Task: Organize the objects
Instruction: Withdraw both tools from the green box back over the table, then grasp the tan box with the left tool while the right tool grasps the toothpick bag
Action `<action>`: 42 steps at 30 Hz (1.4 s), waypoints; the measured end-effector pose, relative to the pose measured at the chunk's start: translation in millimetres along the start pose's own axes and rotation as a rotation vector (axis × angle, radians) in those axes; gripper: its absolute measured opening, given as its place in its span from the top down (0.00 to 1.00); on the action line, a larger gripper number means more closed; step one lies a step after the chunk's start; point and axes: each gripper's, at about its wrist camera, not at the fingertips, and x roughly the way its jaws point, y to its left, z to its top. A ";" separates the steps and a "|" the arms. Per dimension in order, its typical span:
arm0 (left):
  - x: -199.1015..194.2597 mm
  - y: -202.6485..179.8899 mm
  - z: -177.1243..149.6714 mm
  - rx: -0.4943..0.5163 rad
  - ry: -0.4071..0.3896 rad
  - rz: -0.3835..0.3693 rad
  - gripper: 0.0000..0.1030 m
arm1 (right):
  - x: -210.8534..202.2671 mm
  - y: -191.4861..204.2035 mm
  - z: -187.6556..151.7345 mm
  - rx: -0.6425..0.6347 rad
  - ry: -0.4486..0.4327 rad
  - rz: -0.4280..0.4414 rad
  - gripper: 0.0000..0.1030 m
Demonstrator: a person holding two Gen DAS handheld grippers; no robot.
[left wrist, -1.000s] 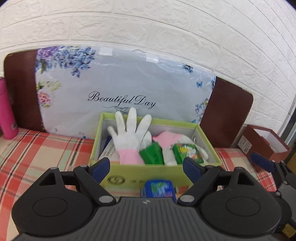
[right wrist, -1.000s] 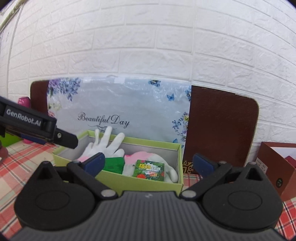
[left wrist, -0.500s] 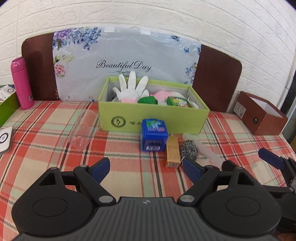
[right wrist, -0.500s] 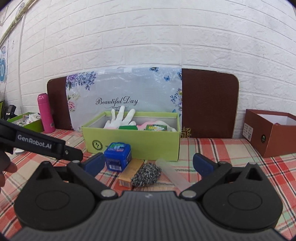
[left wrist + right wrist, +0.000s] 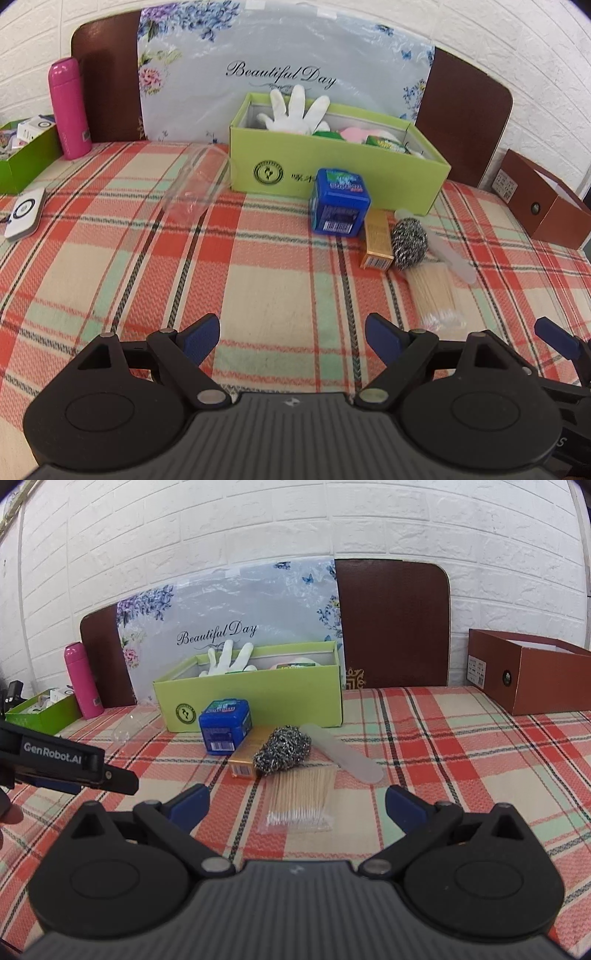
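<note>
Plaid cloth covers the table [image 5: 110, 258], and both tools hang above it with nothing between their jaws. The left tool [image 5: 291, 334] sits at the bottom centre of its view, jaws spread wide and released over bare cloth. The right tool [image 5: 297, 805] is likewise released at the bottom centre of its view, jaws wide, with the swab pack [image 5: 301, 797] lying on the cloth between and just beyond its fingertips, untouched.

At the upper centre of both views stands the green box [image 5: 332, 170], open-topped, with a white glove [image 5: 295, 110] sticking up from its left end and small green packs beside it. Just in front of the box rests a blue cube [image 5: 340, 203]. To the right of the cube lies a gold box [image 5: 376, 240], touching a steel scourer [image 5: 408, 242]. A frosted file [image 5: 341, 753] lies right of the scourer, and the swab pack sits just below it. A clear cup [image 5: 195, 184] lies on its side left of the green box.

A pink bottle [image 5: 68, 107] stands at the upper left, near a second green box [image 5: 26, 162] and a white pad [image 5: 24, 212]. A brown box [image 5: 532, 672] sits at the right edge. A floral board [image 5: 288, 74] leans on the brick wall behind.
</note>
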 end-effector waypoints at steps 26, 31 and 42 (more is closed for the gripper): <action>54.0 -37.1 40.9 -0.015 -0.048 -0.125 0.14 | 40.2 -9.2 -25.6 -0.066 0.178 0.017 0.70; 85.1 -55.1 58.6 0.000 -0.075 -0.071 0.16 | 21.9 -16.1 -36.8 -0.036 0.164 0.023 0.70; 121.8 -57.0 60.5 -0.009 -0.004 -0.183 0.63 | 22.9 -13.0 -39.5 -0.053 0.153 0.014 0.68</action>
